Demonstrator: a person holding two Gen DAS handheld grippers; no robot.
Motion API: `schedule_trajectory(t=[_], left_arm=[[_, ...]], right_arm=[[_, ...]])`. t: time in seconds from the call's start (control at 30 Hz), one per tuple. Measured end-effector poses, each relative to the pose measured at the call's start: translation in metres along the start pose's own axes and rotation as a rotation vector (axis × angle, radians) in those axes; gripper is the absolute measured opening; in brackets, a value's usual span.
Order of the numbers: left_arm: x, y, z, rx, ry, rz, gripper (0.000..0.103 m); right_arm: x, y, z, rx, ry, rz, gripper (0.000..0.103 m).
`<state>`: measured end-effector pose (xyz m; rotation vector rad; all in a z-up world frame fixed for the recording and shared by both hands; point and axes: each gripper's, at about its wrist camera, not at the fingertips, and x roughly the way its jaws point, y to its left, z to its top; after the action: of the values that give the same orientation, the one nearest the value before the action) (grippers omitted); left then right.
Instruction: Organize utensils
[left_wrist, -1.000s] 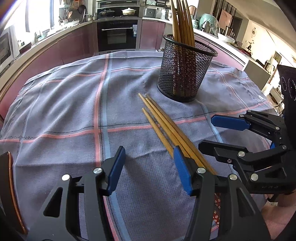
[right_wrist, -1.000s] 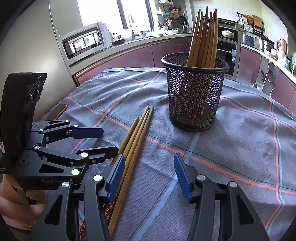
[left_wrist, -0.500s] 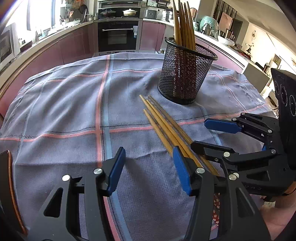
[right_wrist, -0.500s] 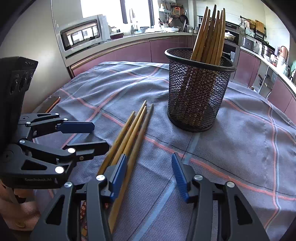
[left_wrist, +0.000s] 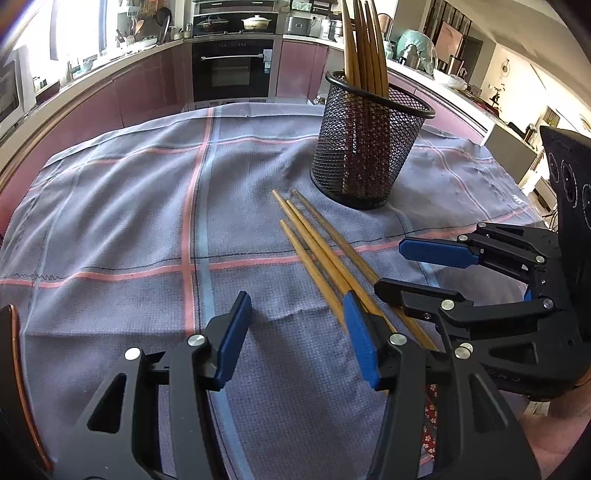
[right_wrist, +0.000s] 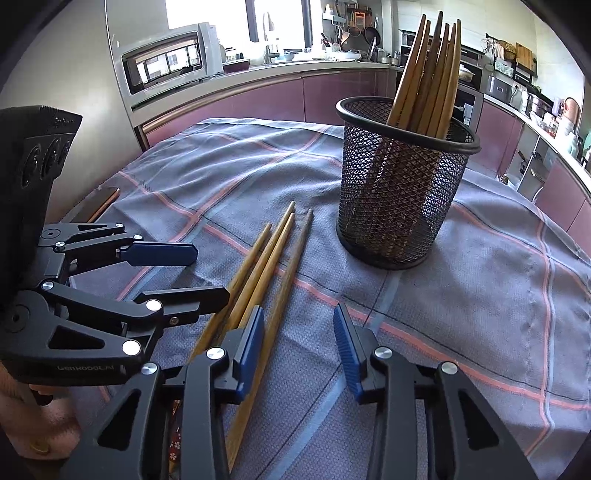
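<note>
table cloth (left_wrist: 110, 206), grey with pink and blue lines, covering the table; everything below is sitting on it

mesh cup (right_wrist: 402, 192), black, standing upright toward the far side; a bunch of chopsticks (right_wrist: 428, 74) is already standing in it, tips up, so part of the sorting is looking done

loose chopsticks (left_wrist: 314, 243), three counted in the left view and possibly a fourth in the right view, lying side by side on the cloth just in front of the cup, near ends running under the grippers; these are waiting to go in

left gripper (left_wrist: 295, 332), fingers apart, holding nothing, hovering low with its right finger over the loose sticks

right gripper (right_wrist: 299, 343), fingers apart, holding nothing, its left finger lying over the same sticks

judgement: job partly done, loose sticks remaining, no grasp made yet
</note>
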<state>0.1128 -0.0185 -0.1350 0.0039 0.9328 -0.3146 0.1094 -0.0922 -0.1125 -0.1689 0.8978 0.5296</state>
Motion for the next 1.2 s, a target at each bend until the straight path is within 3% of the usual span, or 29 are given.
schedule_trajectory(t=[0.27, 0.7, 0.93, 1.1, 1.2], left_arm=[[-0.001, 0.002, 0.002, -0.014, -0.002, -0.037, 0.051], [0.0, -0.001, 0.002, 0.035, 0.02, 0.018, 0.047], [0.001, 0.005, 0.003, 0.039, 0.037, 0.004, 0.027], [-0.005, 0.002, 0.005, 0.025, 0.011, -0.036, 0.03], [-0.007, -0.003, 0.007, 0.036, 0.002, -0.042, 0.037]], right_arm=[[0.0, -0.003, 0.0, 0.005, 0.003, 0.01, 0.037], [0.001, -0.002, 0.001, -0.002, 0.01, 0.013, 0.037], [0.006, 0.001, 0.004, -0.019, 0.016, -0.001, 0.037], [0.01, 0.003, 0.007, -0.024, 0.016, -0.007, 0.037], [0.01, 0.003, 0.006, -0.022, 0.016, -0.006, 0.037]])
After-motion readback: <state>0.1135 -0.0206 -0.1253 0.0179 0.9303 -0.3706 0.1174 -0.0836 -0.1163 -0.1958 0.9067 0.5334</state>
